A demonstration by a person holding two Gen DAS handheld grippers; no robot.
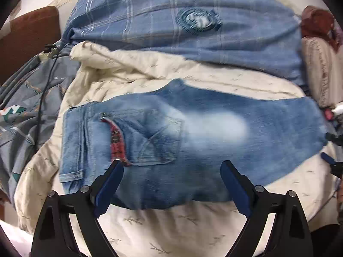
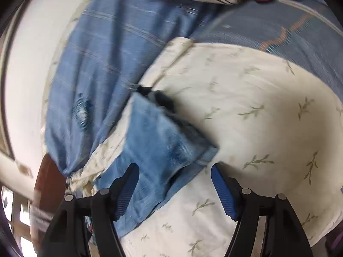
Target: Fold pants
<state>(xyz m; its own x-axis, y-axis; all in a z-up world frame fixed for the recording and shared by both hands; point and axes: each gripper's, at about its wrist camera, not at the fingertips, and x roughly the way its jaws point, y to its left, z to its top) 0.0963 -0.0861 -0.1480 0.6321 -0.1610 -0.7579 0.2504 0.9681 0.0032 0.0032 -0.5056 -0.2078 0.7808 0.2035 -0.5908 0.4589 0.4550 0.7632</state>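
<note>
While flat, pants (image 1: 193,132) lie crosswise, waistband left.

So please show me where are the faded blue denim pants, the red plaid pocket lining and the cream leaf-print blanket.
faded blue denim pants (image 1: 214,126), left wrist view, pale worn patch
red plaid pocket lining (image 1: 116,142), left wrist view, middle of the strip
cream leaf-print blanket (image 2: 257,111), right wrist view, bare top

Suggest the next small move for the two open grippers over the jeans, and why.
Probably lower both and pinch denim. The jeans lie flat, folded lengthwise on the cream quilt. The left gripper hovers open near the pocket end, the right gripper open at the hem corner, neither holding cloth.
</note>
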